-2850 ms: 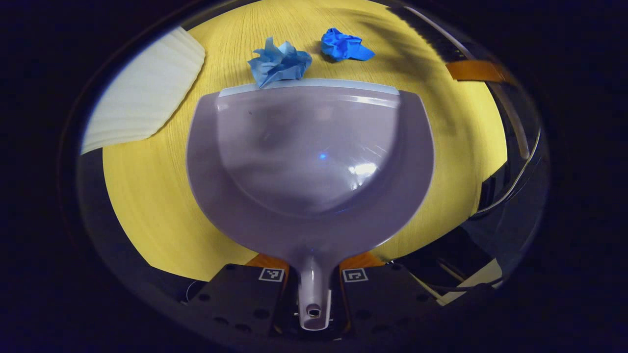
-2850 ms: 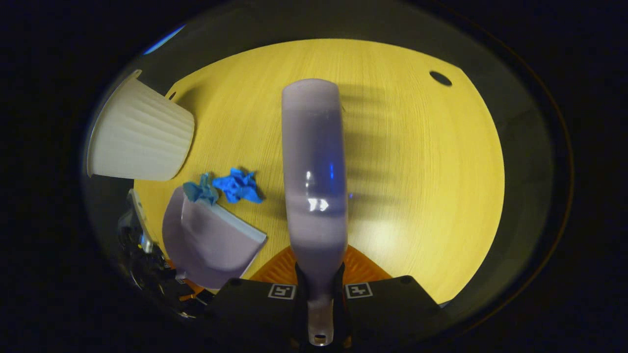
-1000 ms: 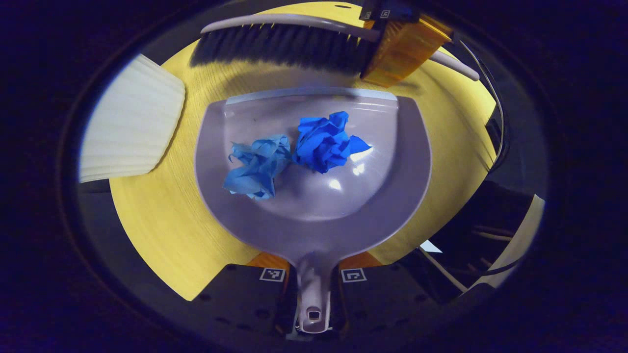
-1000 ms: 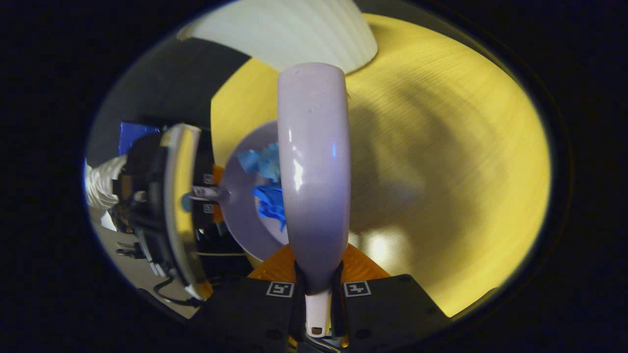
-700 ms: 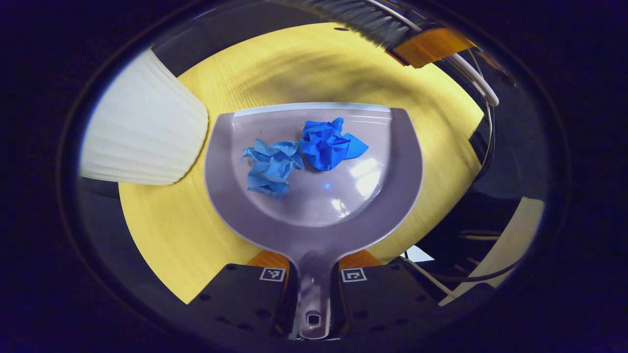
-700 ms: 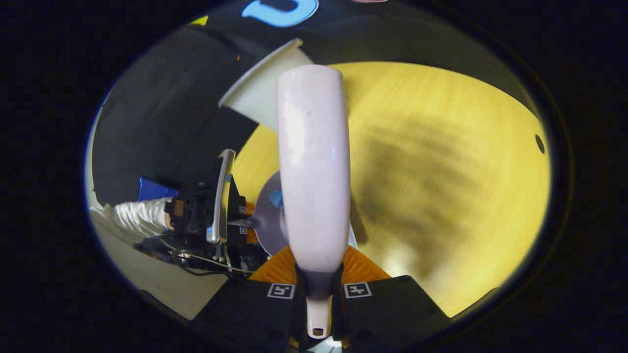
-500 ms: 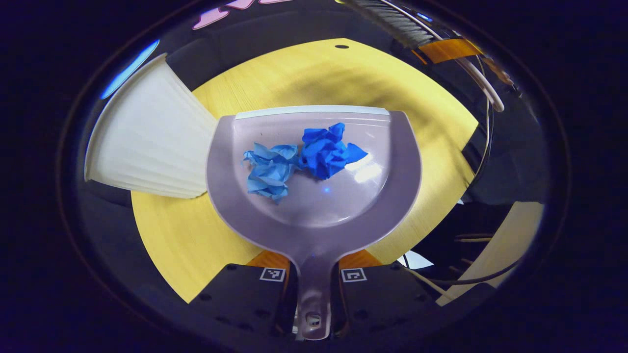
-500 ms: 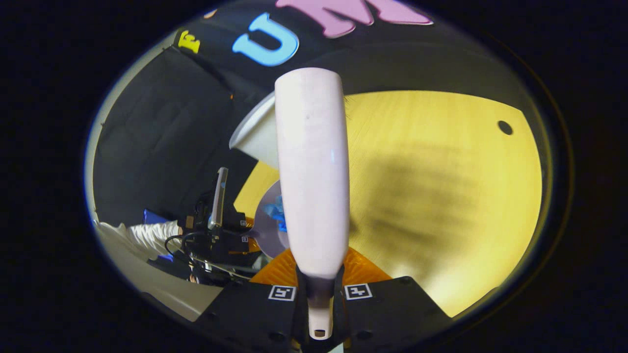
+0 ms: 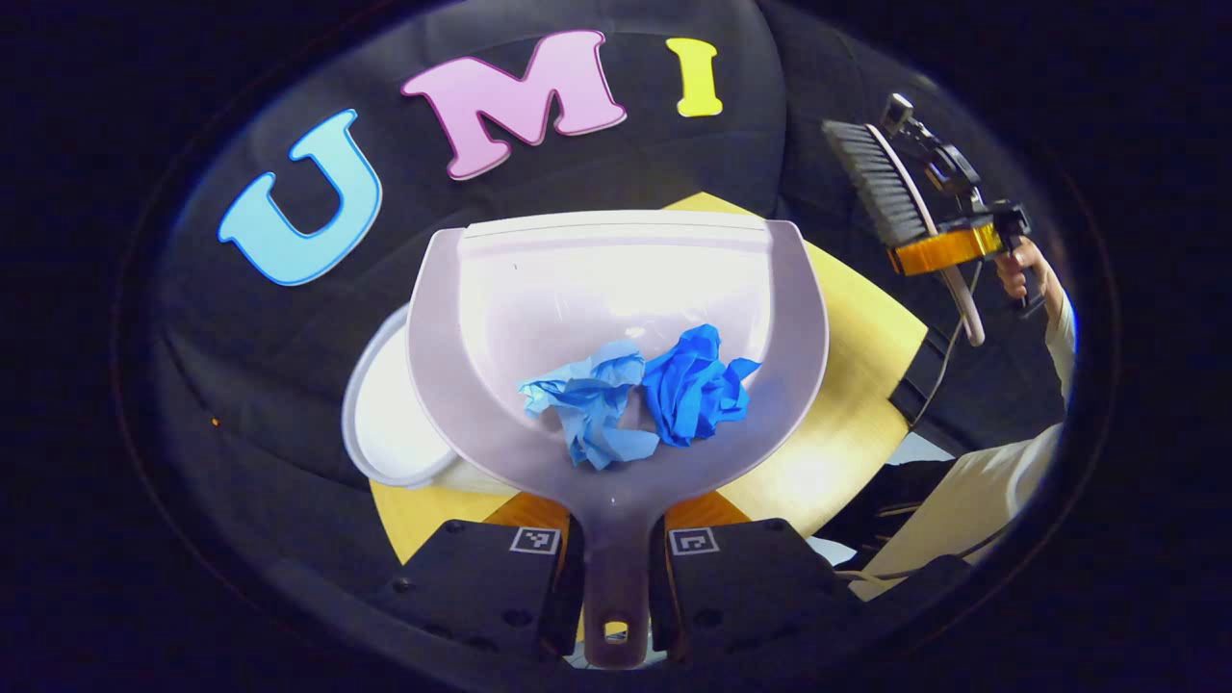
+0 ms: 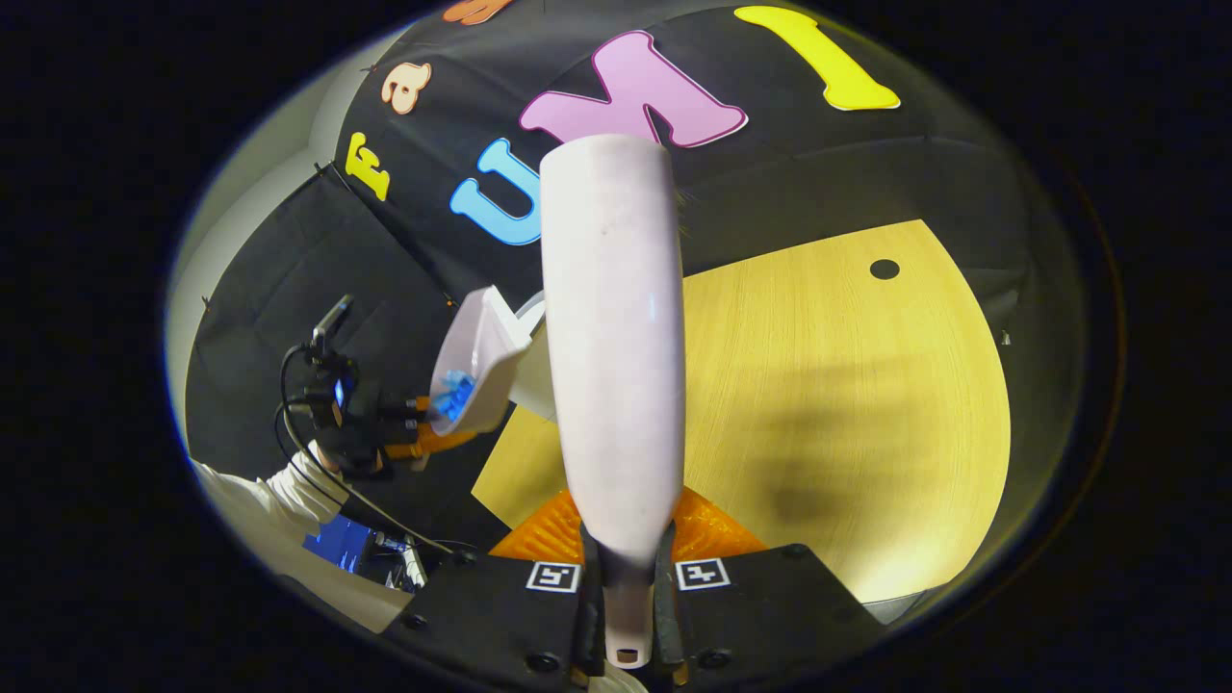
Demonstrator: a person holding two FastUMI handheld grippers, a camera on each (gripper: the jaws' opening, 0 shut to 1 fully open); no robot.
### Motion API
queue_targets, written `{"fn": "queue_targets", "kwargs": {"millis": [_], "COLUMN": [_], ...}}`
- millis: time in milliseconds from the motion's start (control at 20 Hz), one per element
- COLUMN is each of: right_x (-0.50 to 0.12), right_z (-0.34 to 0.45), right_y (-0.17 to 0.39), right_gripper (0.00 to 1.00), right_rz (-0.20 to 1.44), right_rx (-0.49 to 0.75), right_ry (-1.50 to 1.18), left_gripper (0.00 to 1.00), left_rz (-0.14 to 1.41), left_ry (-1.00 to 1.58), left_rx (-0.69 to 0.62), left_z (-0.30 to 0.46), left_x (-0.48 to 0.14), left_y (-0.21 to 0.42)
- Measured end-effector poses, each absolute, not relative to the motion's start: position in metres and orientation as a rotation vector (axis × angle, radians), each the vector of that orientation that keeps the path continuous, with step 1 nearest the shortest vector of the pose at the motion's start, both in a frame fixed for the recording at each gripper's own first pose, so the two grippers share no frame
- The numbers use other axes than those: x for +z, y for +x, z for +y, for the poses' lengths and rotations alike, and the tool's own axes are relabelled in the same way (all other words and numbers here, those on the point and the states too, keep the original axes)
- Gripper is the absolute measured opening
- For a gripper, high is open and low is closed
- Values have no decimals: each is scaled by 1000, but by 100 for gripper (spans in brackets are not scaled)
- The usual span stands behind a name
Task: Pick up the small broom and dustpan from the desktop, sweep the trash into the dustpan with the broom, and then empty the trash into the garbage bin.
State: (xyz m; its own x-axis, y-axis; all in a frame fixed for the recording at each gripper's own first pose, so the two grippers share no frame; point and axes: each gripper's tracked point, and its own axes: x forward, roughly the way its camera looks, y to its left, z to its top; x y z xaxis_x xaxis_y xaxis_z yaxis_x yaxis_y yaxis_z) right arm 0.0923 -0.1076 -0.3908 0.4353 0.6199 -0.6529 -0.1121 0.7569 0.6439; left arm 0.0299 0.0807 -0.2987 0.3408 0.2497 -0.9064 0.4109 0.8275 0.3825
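— Both grippers first: how do they stand?

— Left gripper (image 9: 616, 568) has its two fingers pressed against the dustpan (image 9: 616, 289) handle, one on each side, in the left gripper view. Right gripper (image 10: 624, 577) is clamped the same way on the handle of the small broom (image 10: 616, 327), whose pale back rises straight up the middle of the right gripper view.

— Where is the trash?

— Two crumpled paper wads lie in the pan near the handle end, touching each other: a light blue wad (image 9: 589, 404) on the left and a darker blue wad (image 9: 695, 385) on the right. The pan is lifted off the desktop (image 9: 847, 385) and tilted, its lip higher and farther than its handle.

— And the bin?

— A white garbage bin (image 9: 390, 423) sits just behind and to the left of the pan, its rim showing past the pan's edge. In the right gripper view the pan hangs in front of the bin at the wooden desktop's far left corner, with a white sleeve (image 10: 260, 500) behind the left gripper.

— Anything of the broom from the other side?

— Yes, far right in the left gripper view: dark bristles raised in the air, held by a hand (image 9: 1015, 269).
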Motion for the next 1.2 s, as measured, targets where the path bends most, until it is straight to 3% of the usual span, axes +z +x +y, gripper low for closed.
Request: {"fn": "queue_targets", "kwargs": {"millis": [200,550,800,1050,1200], "right_x": [-392,-405,-413,-413,-415], "right_z": [-116,-112,-111,-107,-102], "right_y": [91,71,55,52,48], "right_gripper": [22,21,21,22,21], "right_rz": [1020,1067,1103,1116,1136], "right_rx": [456,465,466,475,485], "right_ry": [567,575,570,568,550], "left_gripper": [24,24,25,24,25], "left_rz": [1212,1407,1513,1462,1344], "left_ry": [785,1154,1582,2014,2160], "left_rx": [76,278,298,253,259], "left_z": [156,229,239,243,240], "left_x": [-250,-221,-197,-183,-179], "left_y": [66,68,69,78,83]}}
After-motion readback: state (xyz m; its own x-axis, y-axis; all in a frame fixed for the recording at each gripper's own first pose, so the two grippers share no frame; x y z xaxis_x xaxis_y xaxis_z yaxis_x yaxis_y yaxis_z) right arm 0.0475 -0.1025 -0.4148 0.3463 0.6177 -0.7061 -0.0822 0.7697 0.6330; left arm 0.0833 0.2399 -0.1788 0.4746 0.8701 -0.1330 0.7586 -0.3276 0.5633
